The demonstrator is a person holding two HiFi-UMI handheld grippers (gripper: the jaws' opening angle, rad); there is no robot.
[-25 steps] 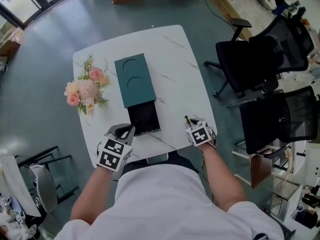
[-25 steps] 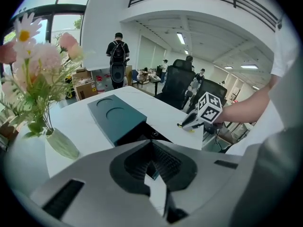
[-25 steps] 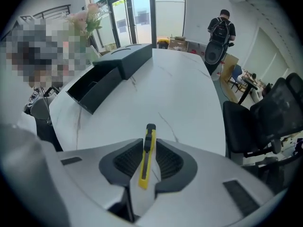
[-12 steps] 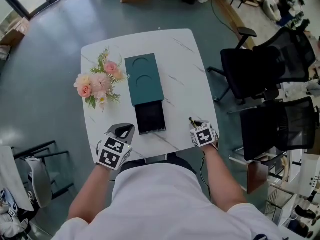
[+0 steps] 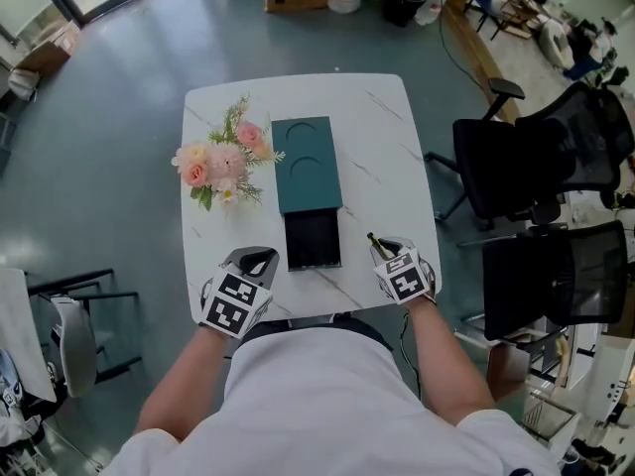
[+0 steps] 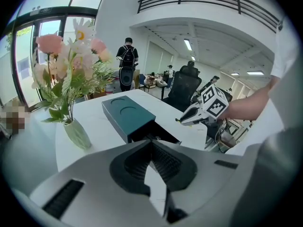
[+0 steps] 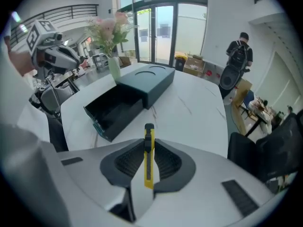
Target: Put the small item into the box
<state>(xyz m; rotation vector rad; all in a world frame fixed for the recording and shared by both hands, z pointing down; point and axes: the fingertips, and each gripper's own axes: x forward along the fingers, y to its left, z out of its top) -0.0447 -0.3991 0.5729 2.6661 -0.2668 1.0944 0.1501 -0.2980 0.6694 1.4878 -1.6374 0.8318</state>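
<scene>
A dark teal box [image 5: 307,164] lies along the middle of the white marble table [image 5: 389,157], with its black drawer [image 5: 313,240] pulled out toward me and nothing showing in it. My right gripper [image 5: 380,247] hovers at the table's front right, shut on a yellow utility knife [image 7: 148,155] that stands upright between the pads and points toward the drawer [image 7: 113,110]. My left gripper [image 5: 260,259] sits at the front left of the drawer, jaws together with nothing between them [image 6: 151,143]. The left gripper view also shows the box [image 6: 127,115].
A vase of pink and white flowers [image 5: 223,162] stands left of the box. Two black office chairs [image 5: 541,157] [image 5: 556,276] crowd the table's right side. A grey chair [image 5: 74,340] is at the lower left. A person with a backpack [image 7: 239,56] stands farther off.
The head view has shifted, so the table sits further right and lower in the picture. Both grippers keep their places by the drawer, and the knife stays in the right one.
</scene>
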